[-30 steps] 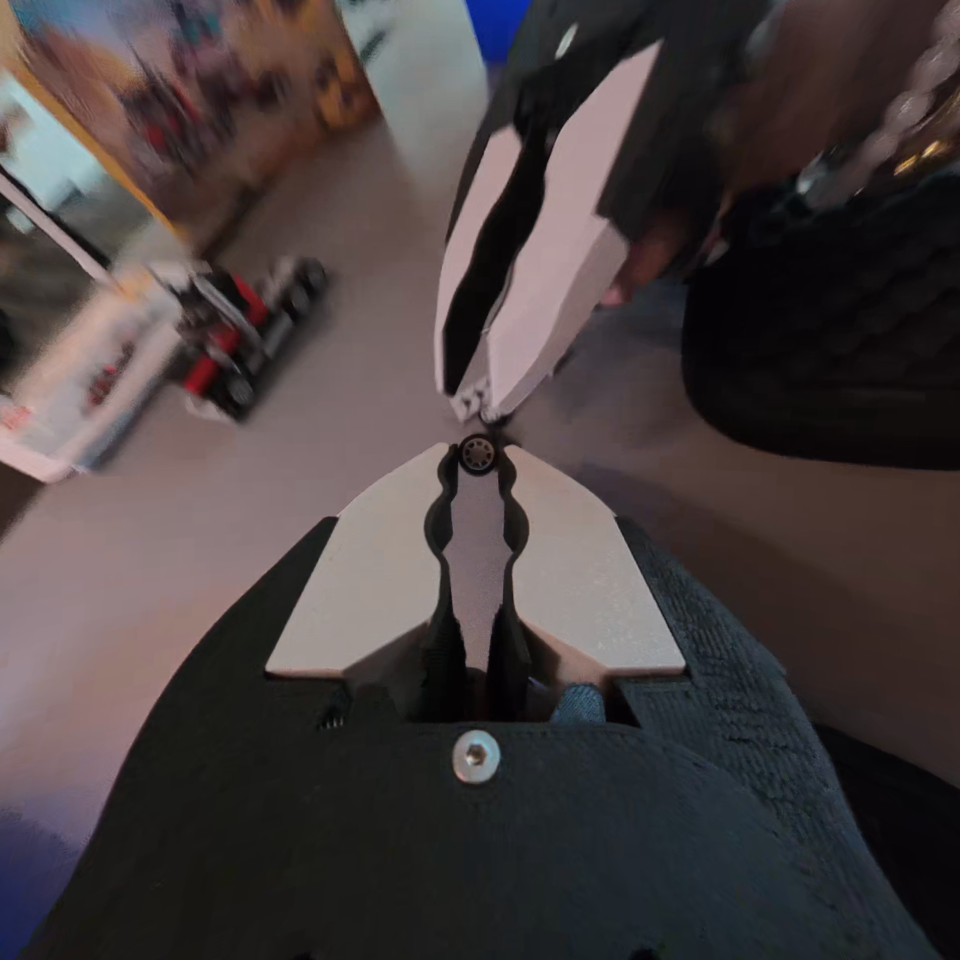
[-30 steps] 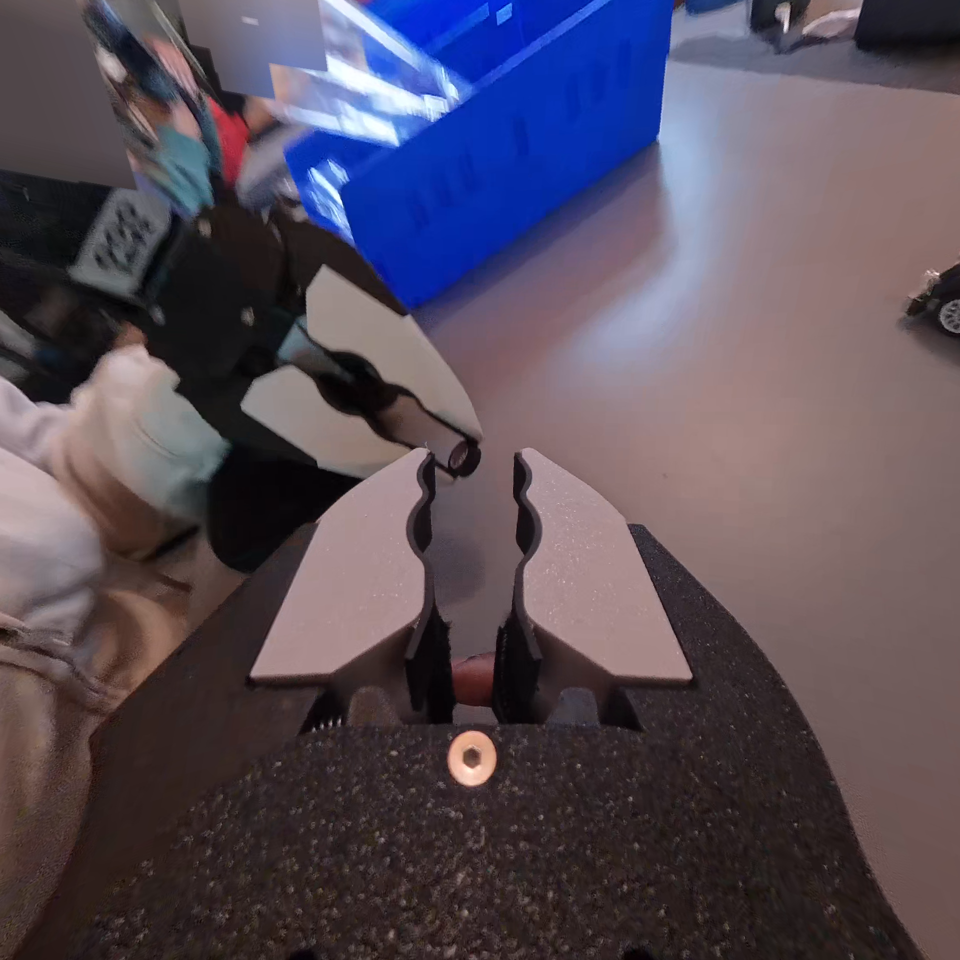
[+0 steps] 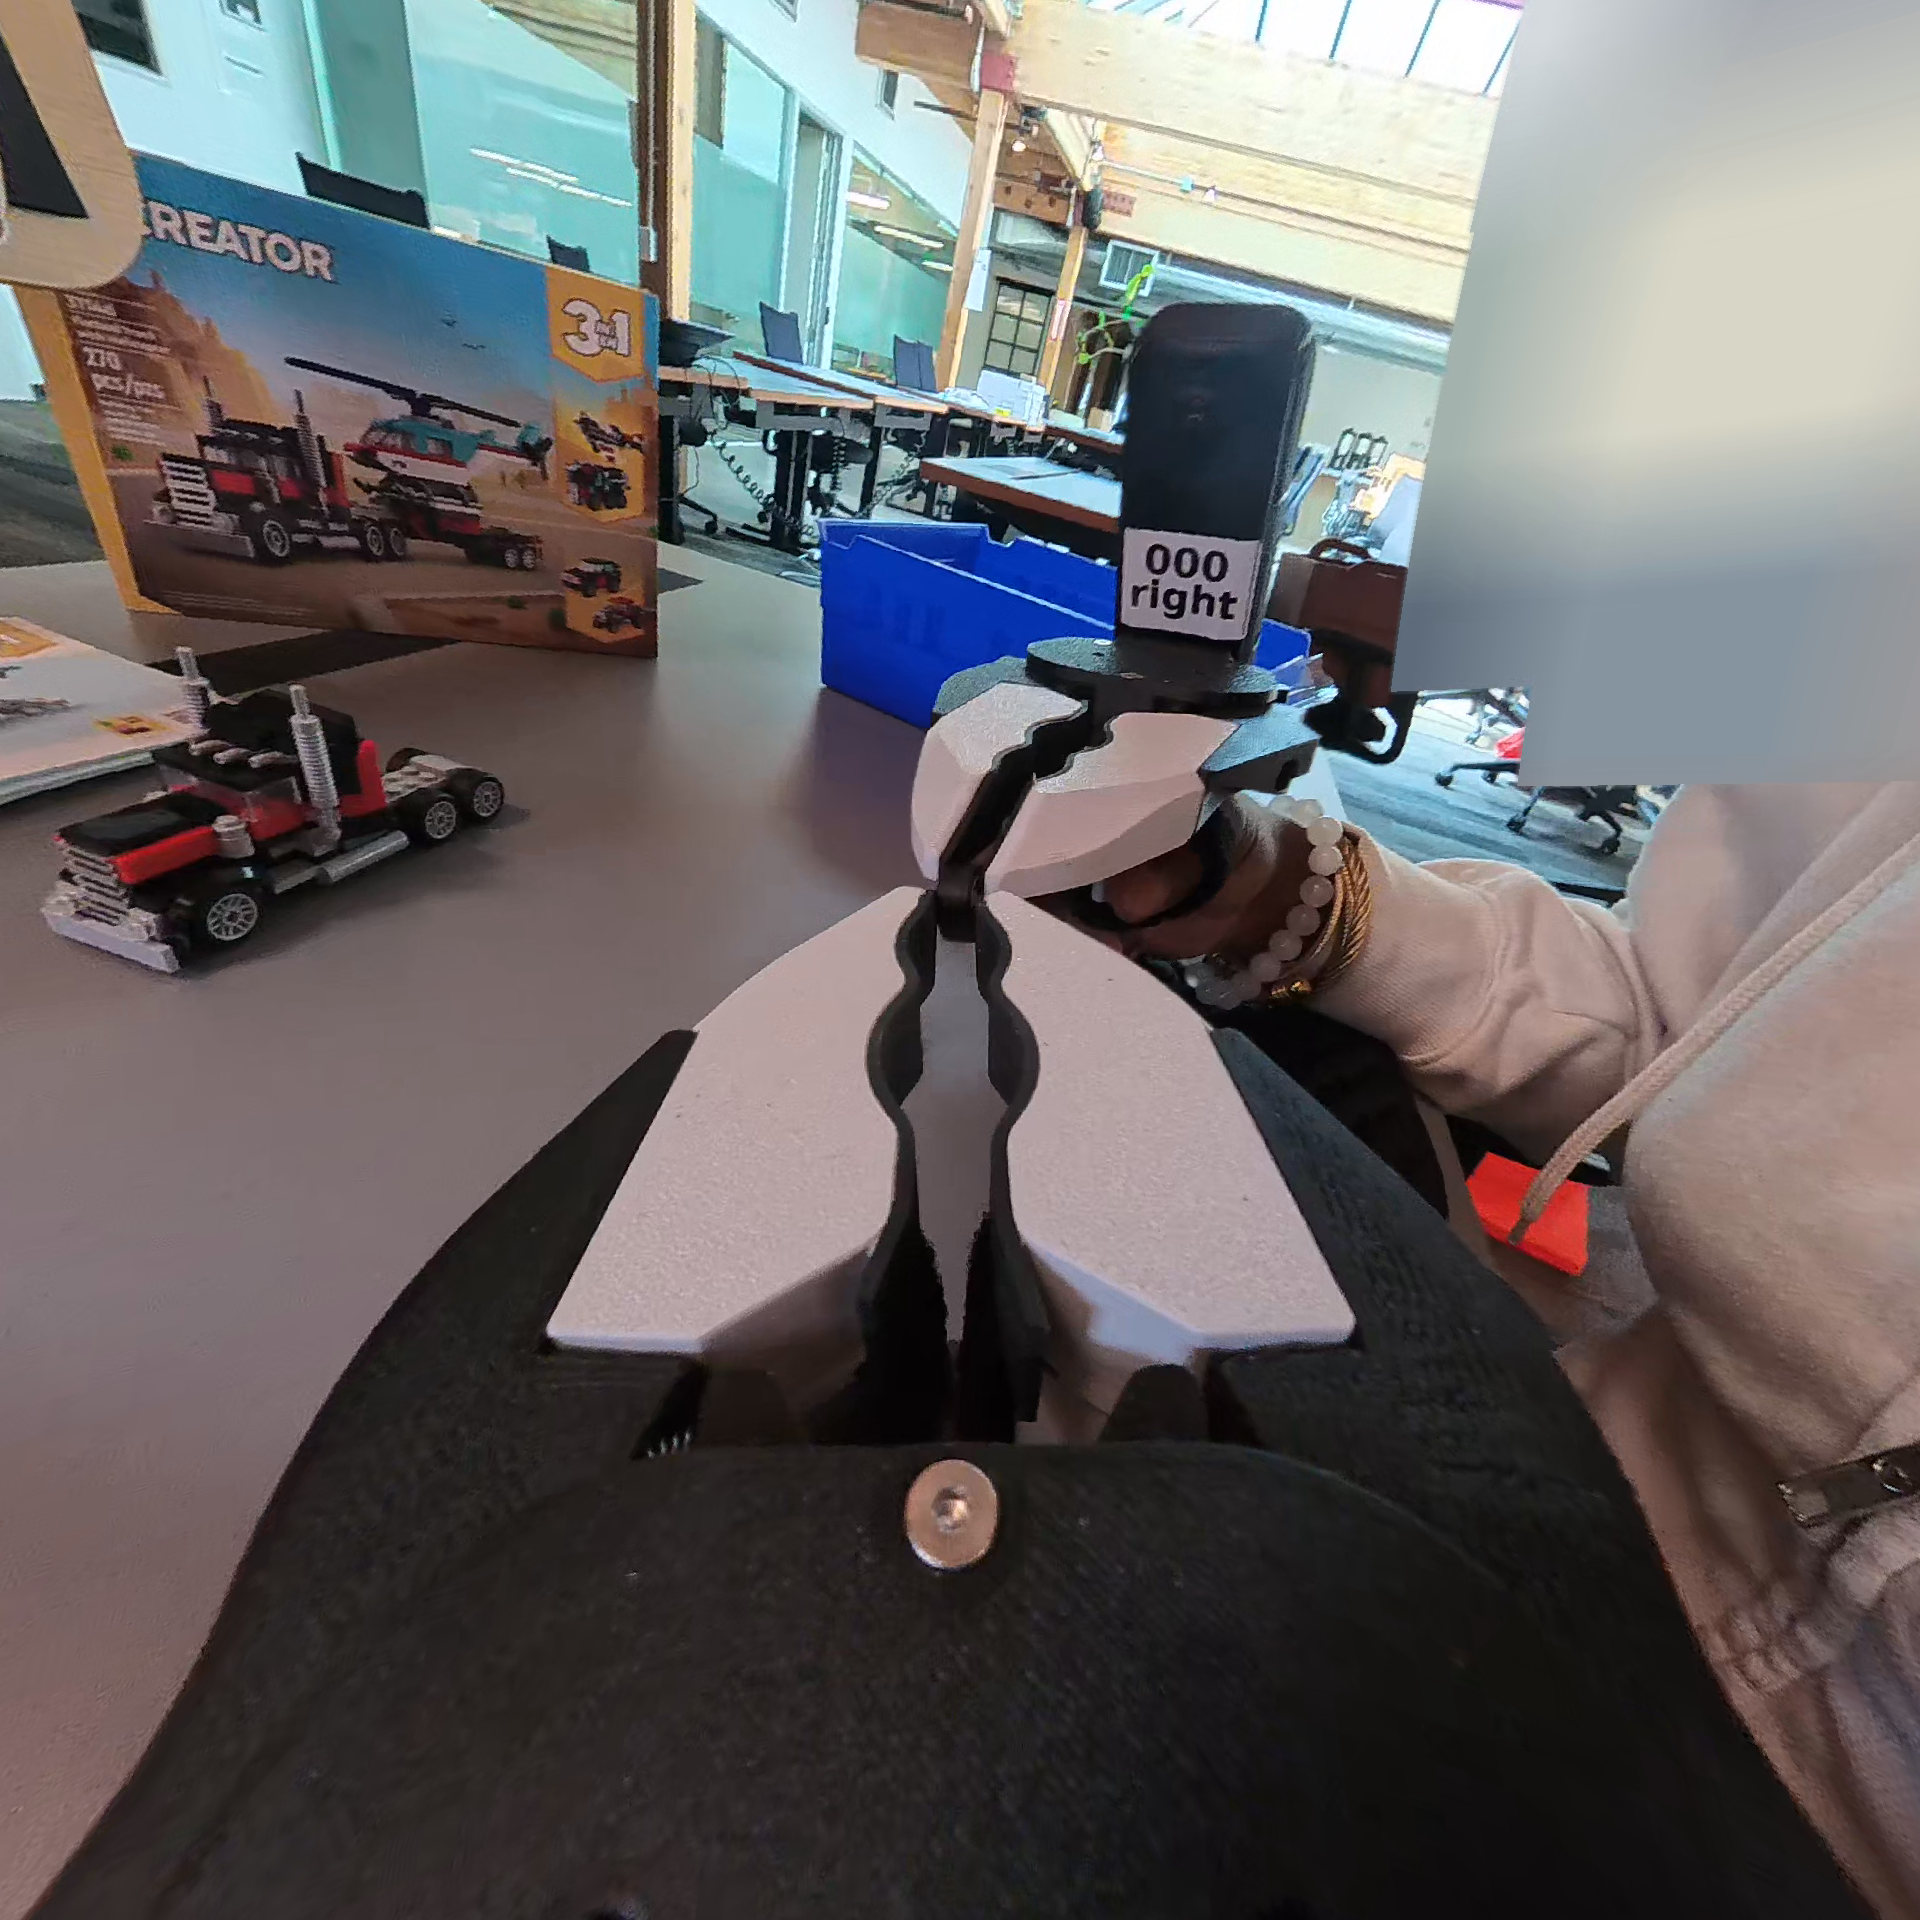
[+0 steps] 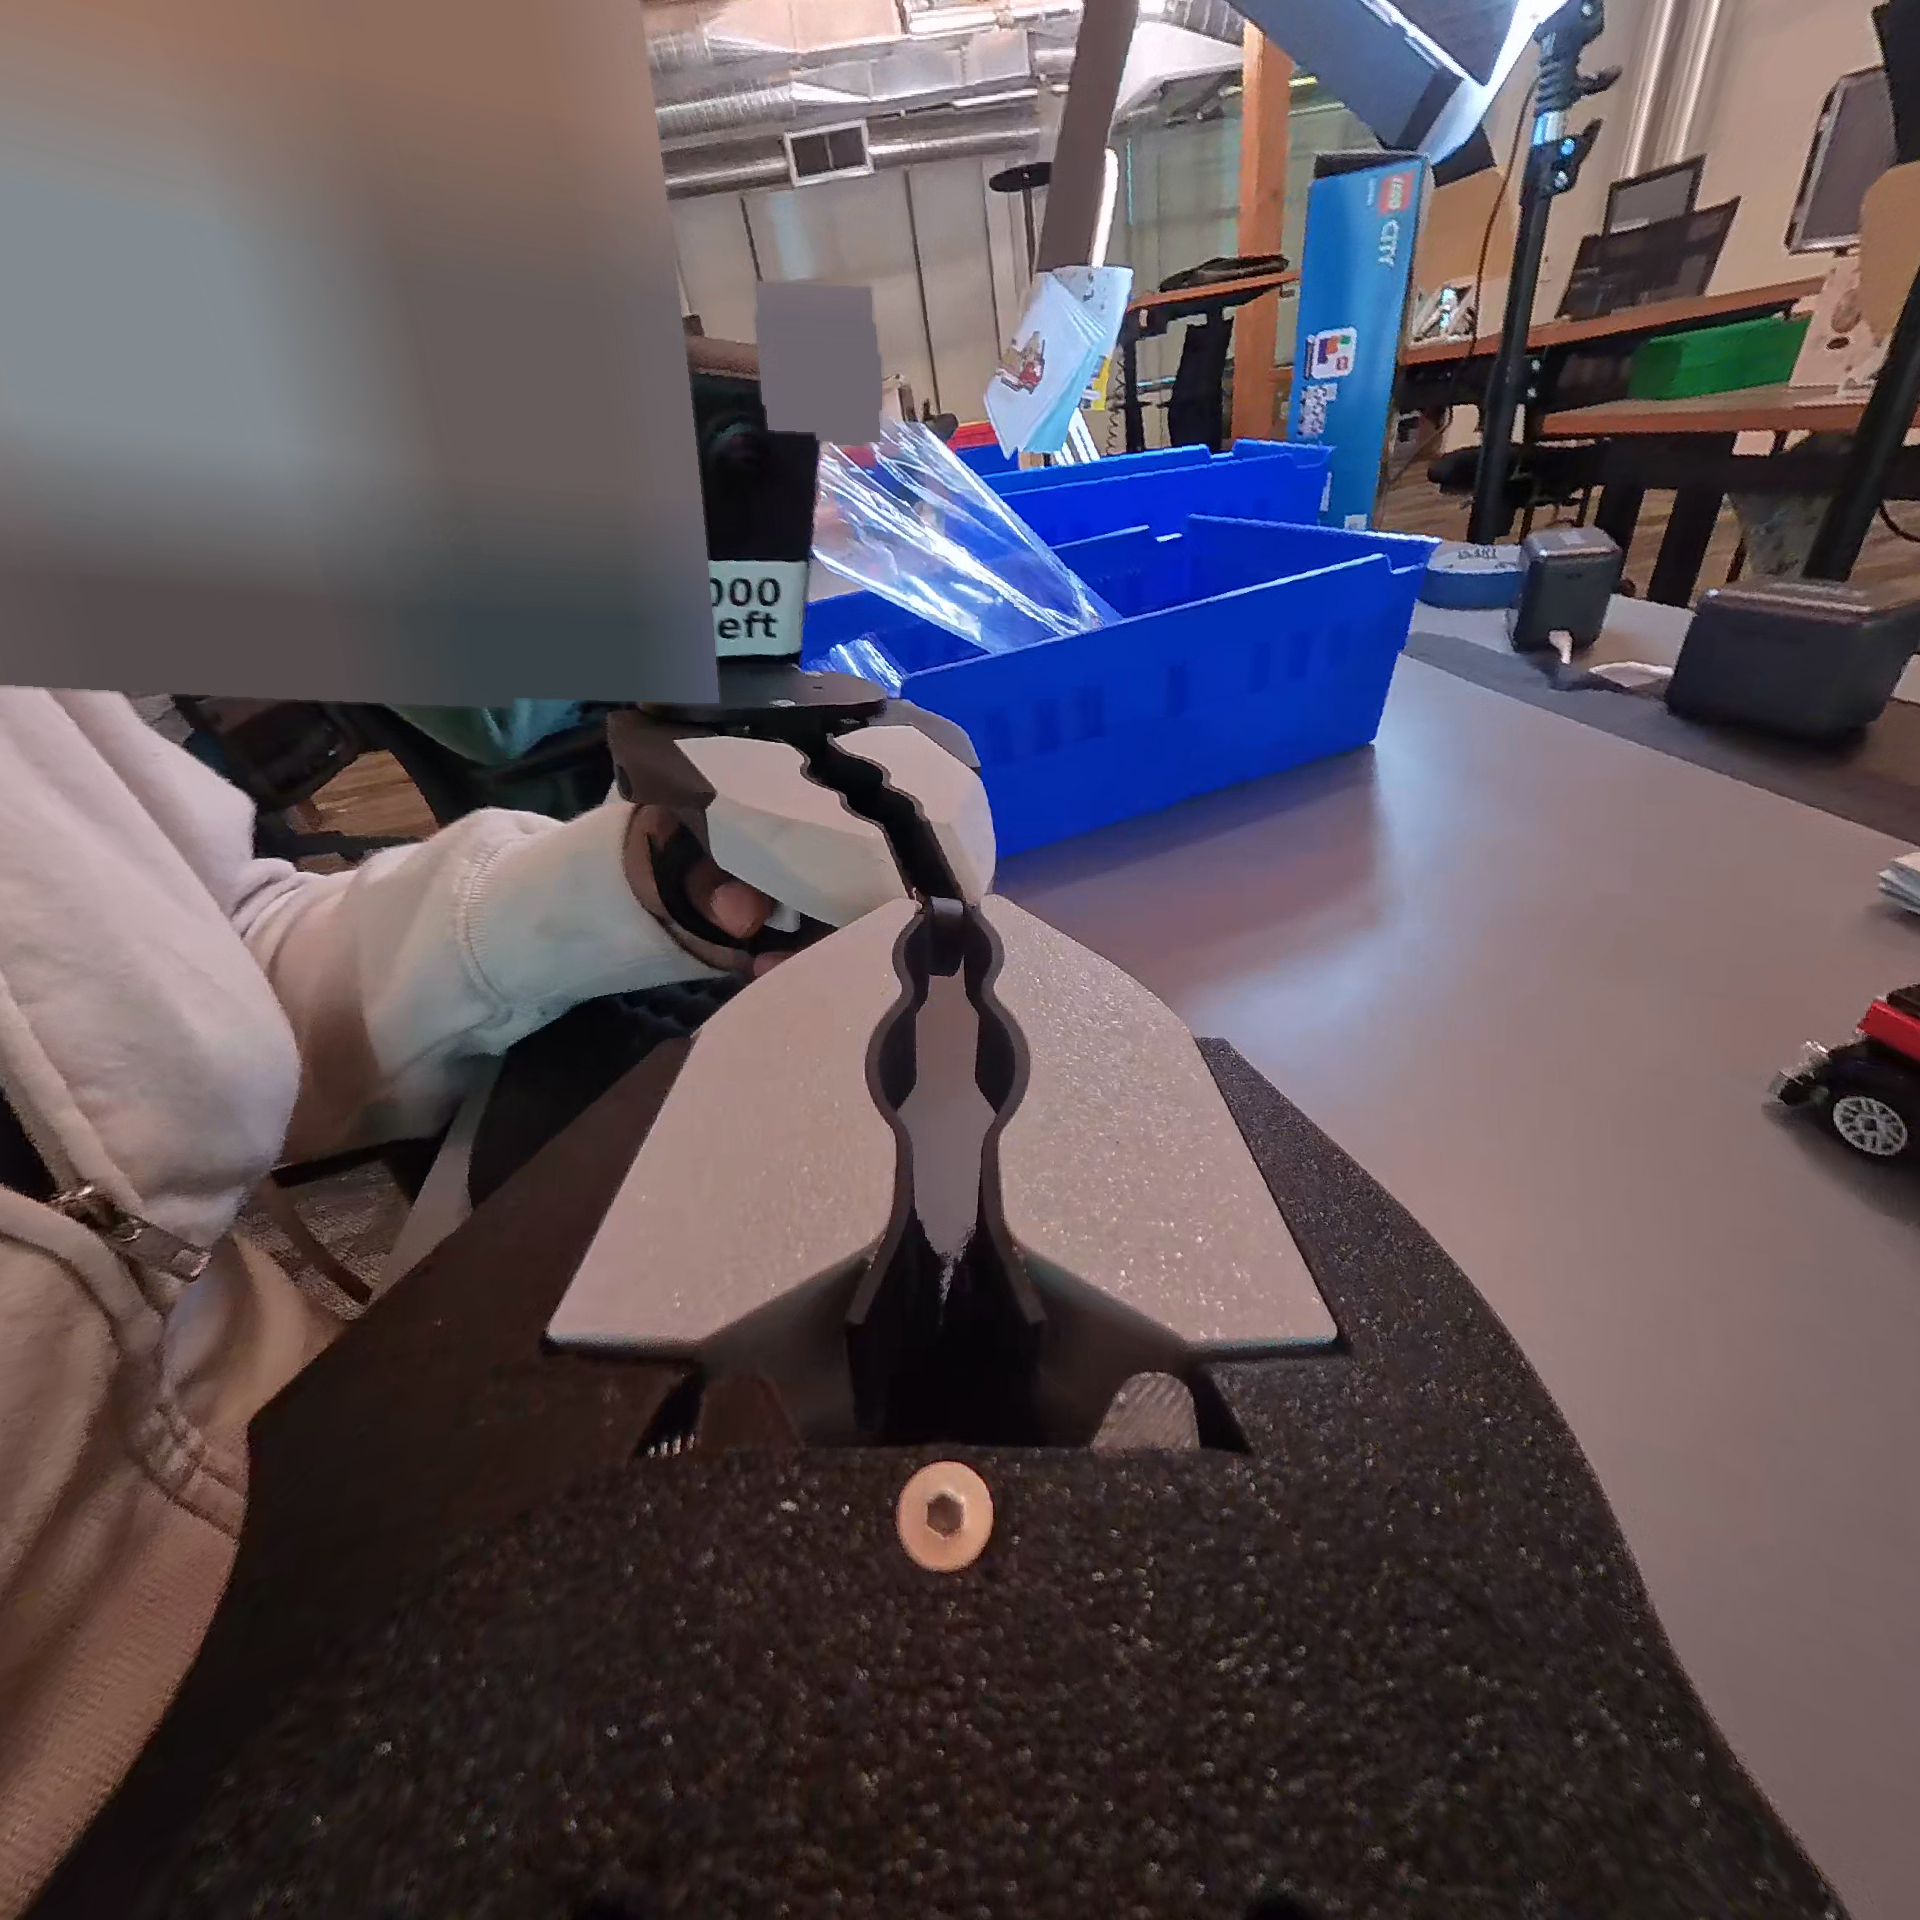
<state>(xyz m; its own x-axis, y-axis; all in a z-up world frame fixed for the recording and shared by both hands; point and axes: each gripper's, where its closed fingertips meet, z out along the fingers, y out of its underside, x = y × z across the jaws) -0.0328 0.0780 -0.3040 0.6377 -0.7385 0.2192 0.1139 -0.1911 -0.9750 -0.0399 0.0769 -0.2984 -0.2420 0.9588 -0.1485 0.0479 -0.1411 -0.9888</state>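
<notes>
My left gripper (image 3: 954,902) and my right gripper (image 4: 943,920) meet tip to tip above the grey table (image 3: 520,1039). A small black toy wheel (image 3: 956,906), seen edge-on, sits between the tips of both. In the left wrist view the left fingers press on it from both sides, and the right gripper (image 3: 961,871) comes down onto it from above right. In the right wrist view the wheel (image 4: 943,943) is pinched between the right fingertips, and the left gripper (image 4: 938,896) reaches it from the upper left. Both grippers are shut on the wheel.
A black and red toy truck (image 3: 260,821) stands at the left, in front of a toy set box (image 3: 364,416) and a booklet (image 3: 62,707). Blue bins (image 4: 1143,707) stand behind the grippers. A toy car (image 4: 1860,1081) is at the right edge. Dark cases (image 4: 1797,665) stand at the far right. My two grippers' fingertips are within a few centimetres of each other.
The right gripper, open beside the wheel before, has shut on it. The left gripper still grips the wheel. Both grippers have tilted from looking down at the table to level.
</notes>
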